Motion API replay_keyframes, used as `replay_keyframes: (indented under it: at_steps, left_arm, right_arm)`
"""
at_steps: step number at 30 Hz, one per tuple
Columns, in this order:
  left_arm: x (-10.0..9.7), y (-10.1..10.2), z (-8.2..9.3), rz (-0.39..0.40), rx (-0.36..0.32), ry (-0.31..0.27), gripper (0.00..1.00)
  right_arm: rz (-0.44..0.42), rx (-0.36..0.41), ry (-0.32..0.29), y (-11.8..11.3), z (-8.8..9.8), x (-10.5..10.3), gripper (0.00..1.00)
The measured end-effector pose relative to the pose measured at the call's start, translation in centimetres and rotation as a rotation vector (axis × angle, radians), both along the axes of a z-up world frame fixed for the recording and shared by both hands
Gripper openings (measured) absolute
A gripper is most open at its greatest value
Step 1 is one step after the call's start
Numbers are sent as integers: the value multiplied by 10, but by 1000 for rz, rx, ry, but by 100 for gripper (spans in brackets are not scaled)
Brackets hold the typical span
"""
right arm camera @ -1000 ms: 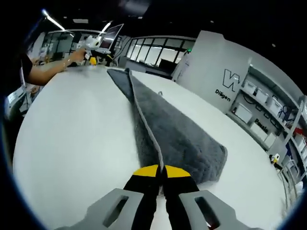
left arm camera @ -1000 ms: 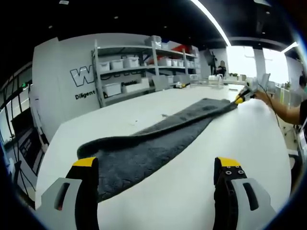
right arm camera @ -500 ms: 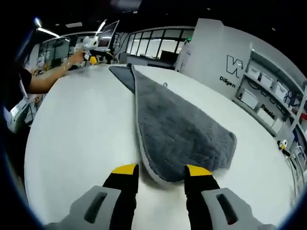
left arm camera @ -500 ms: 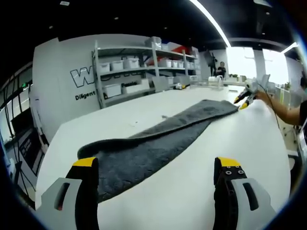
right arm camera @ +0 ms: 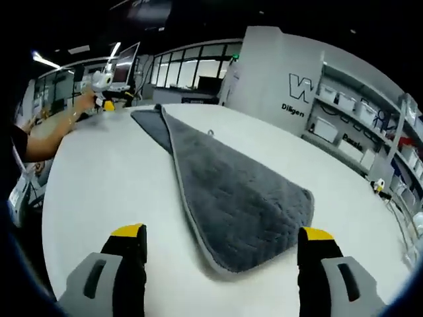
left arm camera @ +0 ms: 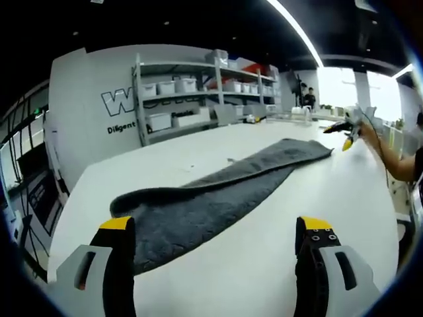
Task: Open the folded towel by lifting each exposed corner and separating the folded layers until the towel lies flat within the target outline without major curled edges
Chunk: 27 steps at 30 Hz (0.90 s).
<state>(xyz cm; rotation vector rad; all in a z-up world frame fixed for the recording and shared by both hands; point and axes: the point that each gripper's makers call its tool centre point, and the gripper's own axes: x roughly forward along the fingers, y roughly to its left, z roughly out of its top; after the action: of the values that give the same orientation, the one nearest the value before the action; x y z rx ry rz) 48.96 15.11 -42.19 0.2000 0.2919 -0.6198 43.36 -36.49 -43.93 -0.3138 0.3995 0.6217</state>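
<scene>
My left gripper [left arm camera: 215,241] & right gripper [right arm camera: 221,247]: both jaws wide open, holding nothing, above gray towel [right arm camera: 231,191] on white surface [right arm camera: 106,178].

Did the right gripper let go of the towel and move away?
Yes. The right gripper now stands open, backed off the gray towel, whose near edge lies flat on the white table.

Bright, even light from the ceiling strip [left arm camera: 294,30] and blown-out windows [left arm camera: 337,86] far beyond the jaws washes the white bench [left arm camera: 264,224] with soft glare, shadows faint, while fisheye bending curves the shelves [left arm camera: 198,92] and distant detail goes soft.
</scene>
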Motion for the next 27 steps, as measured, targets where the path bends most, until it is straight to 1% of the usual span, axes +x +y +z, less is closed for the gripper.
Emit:
replay_keyframes:
  at_steps: [2, 5, 7, 9, 10, 13, 16, 18, 19, 22, 24, 26, 27]
  left_arm:
    - [2, 5, 1, 15, -8, 0, 99]
    - [4, 12, 1, 37, -19, 1, 99]
    - [5, 13, 1, 42, -17, 0, 99]
    - [8, 16, 1, 48, -21, 0, 99]
    - [10, 17, 0, 51, -20, 3, 99]
    - [18, 25, -4, 81, -19, 16, 99]
    - [31, 38, 2, 121, -13, 4, 99]
    - [42, 46, 6, 143, -10, -15, 96]
    - [50, 51, 7, 163, -19, -22, 95]
    - [67, 58, 6, 184, -29, -33, 93]
    - [83, 67, 2, 207, -21, -20, 91]
    - [94, 79, -4, 243, -13, 4, 90]
    - [98, 82, -6, 256, -9, 3, 90]
  right_arm:
    - [-5, 29, -10, 7, 5, 5, 99]
    - [-10, 27, -9, 20, 3, 12, 99]
    - [5, 16, -14, 31, 0, 15, 99]
    - [33, 26, -26, 44, 0, 17, 99]
    - [69, 48, -35, 57, 1, 17, 99]
    - [108, 29, -30, 71, -3, 14, 99]
    - [136, 11, -44, 78, -3, 8, 99]
    - [153, 17, -53, 82, -3, 7, 99]
    - [159, 24, -56, 84, -3, 6, 99]
    - [181, 25, -51, 88, -6, 4, 99]
    - [194, 25, -52, 90, -6, 3, 99]
    - [191, 24, -59, 90, -6, 3, 99]
    - [188, 23, -63, 89, -6, 3, 99]
